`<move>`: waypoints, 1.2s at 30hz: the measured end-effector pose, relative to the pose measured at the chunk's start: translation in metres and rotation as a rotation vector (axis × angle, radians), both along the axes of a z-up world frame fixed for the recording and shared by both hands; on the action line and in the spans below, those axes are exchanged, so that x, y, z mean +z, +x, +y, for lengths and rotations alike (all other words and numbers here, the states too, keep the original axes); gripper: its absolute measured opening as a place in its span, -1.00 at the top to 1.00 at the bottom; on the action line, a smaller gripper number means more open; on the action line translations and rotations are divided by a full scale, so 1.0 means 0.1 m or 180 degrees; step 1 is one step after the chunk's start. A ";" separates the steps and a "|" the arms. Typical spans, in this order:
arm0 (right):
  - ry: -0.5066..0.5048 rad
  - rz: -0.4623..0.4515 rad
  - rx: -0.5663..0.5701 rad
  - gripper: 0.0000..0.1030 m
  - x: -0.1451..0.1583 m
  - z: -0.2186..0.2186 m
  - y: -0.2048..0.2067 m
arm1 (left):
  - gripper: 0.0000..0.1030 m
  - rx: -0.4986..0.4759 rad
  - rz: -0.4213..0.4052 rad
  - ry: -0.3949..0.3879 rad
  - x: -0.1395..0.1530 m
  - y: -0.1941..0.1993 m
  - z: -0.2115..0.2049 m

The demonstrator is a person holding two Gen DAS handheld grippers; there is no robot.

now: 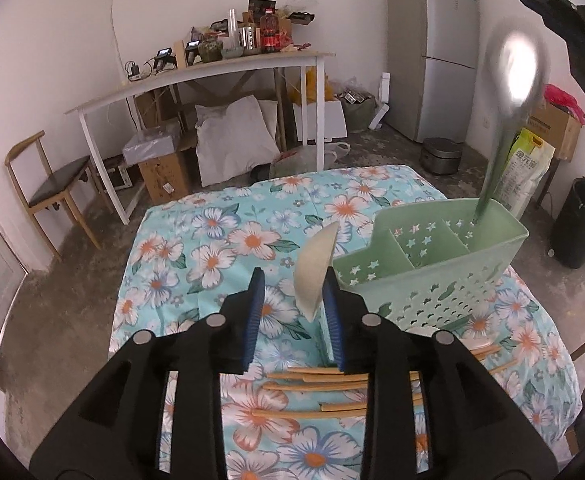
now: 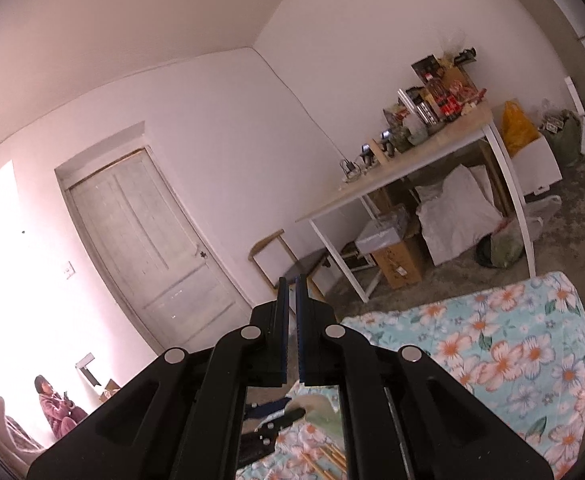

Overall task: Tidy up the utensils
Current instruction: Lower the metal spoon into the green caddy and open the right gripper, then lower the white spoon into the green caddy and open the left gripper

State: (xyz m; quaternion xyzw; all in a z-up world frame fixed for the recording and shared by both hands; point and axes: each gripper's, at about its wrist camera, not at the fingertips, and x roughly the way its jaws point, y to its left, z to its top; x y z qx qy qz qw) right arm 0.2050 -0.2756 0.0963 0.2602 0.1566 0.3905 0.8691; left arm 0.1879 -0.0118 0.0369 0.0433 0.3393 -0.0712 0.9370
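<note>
A pale green caddy with star holes and several compartments stands on the floral tablecloth. A shiny metal ladle stands upright in its far right compartment. A cream soup spoon stands on edge just left of the caddy, between the fingers of my left gripper. The spoon leans on the right pad and the left pad is clear of it, so the jaws stand open. Several bamboo chopsticks lie under that gripper. My right gripper is shut on nothing and points level off the table's edge.
Beyond the table are a cluttered white desk, a wooden chair, a grey fridge, a rice bag and a black bin. A person sits on the floor by a door.
</note>
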 end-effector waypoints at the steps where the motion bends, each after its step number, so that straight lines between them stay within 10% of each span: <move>1: -0.0014 0.0002 -0.0019 0.93 -0.01 0.01 0.01 | 0.43 0.0004 0.0008 -0.0014 0.00 0.00 0.00; 24: -0.0215 0.1150 -0.0464 0.90 -1.26 -0.57 -0.36 | -0.12 0.0237 -0.0141 -0.0568 0.05 -0.25 0.32; 36: -0.1549 0.1750 -0.0295 0.27 -2.13 0.20 -0.80 | -0.36 0.0409 0.0552 -0.0993 -0.65 -0.60 0.47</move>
